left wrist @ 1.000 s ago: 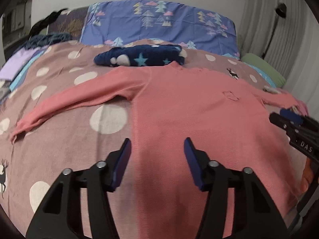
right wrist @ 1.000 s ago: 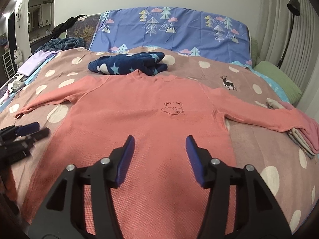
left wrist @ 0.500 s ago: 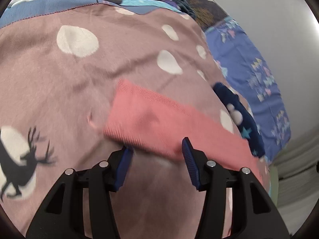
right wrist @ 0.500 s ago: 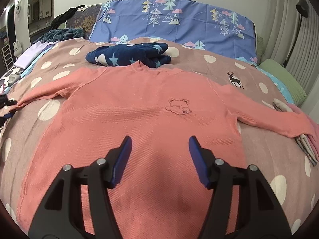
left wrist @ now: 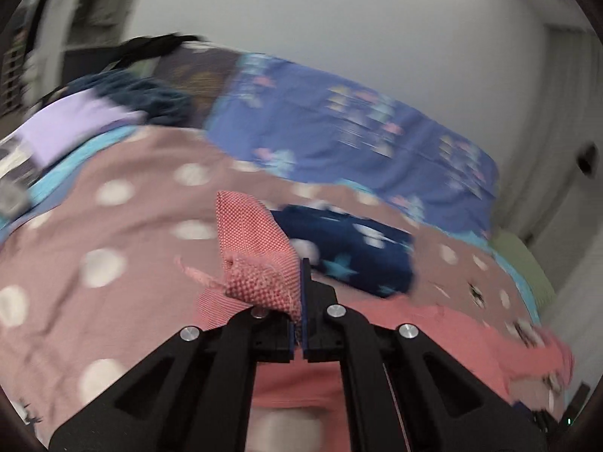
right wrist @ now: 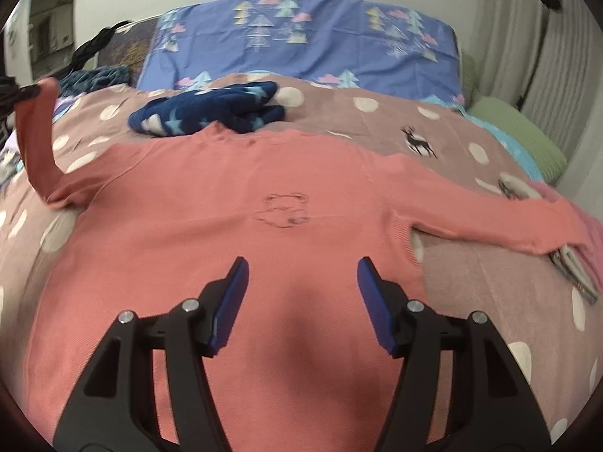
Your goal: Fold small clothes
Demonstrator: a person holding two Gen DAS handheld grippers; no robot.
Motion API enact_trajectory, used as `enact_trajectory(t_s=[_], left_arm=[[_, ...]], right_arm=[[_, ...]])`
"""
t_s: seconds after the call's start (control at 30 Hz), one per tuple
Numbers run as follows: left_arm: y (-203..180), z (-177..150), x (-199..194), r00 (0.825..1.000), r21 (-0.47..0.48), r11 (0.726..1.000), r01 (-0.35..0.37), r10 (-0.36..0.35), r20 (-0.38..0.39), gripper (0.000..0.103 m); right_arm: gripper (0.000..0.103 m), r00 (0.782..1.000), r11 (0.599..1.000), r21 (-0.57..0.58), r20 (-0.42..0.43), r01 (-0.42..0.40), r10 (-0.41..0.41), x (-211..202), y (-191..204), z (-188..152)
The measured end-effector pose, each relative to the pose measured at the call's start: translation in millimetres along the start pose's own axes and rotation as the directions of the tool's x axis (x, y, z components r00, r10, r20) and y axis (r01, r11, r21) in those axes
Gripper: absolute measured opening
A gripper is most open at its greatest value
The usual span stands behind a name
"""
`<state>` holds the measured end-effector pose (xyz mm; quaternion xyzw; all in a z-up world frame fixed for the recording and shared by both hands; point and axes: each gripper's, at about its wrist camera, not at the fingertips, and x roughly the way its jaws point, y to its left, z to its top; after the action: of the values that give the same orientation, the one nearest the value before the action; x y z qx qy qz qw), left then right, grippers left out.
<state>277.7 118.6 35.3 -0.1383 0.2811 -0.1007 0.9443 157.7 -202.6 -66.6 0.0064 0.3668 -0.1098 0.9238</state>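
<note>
Pink sweater (right wrist: 233, 233) lying flat, front up, on dotted bedspread (right wrist: 471, 282) | left gripper (left wrist: 300, 282) pinching left sleeve cuff (left wrist: 260, 263), lifting it off the bed | right gripper (right wrist: 301, 301) hovering spread above hem, gripping nothing | navy star garment (right wrist: 211, 113) sitting beyond collar

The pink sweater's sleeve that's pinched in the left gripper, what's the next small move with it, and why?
Probably carry the sleeve cuff inward and lay it across the chest near the bear outline. The left gripper is shut on the cuff and holds it raised off the bedspread, while the pink sweater lies flat and the right gripper hangs open above it.
</note>
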Motion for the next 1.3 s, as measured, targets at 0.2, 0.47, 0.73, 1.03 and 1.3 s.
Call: enact_trajectory(t_s=[0.2,0.47,0.73,1.03,1.3], left_arm=[[-140,-74,69,0.953,0.184,0.952,0.244,-0.201,-0.226,0.002],[-184,-177,109,0.910,0.349,0.900,0.260,-0.108,-0.401,0.030],[-165,-167,95,0.914,0.335,0.900,0.280,-0.143,-0.379,0.031],[-177,-172,101,0.889,0.307,0.889,0.341,-0.198,-0.412,0.005],[-199,-134,72,0.903,0.241,0.883,0.403,-0.341,-0.259,0.004]], right_arm=[[0.061,0.999,0.996,0.082,-0.047,0.019,-0.015,12,-40,-2],[0.055,0.997,0.994,0.105,-0.073,-0.007,0.015,29,-63,1],[0.029,0.912,0.914,0.196,-0.146,-0.354,0.384,78,-36,54],[0.045,0.787,0.839,0.321,-0.314,-0.439,0.531,149,18,82],[0.003,0.894,0.878,0.198,-0.023,-0.435,0.448,78,-3,133]])
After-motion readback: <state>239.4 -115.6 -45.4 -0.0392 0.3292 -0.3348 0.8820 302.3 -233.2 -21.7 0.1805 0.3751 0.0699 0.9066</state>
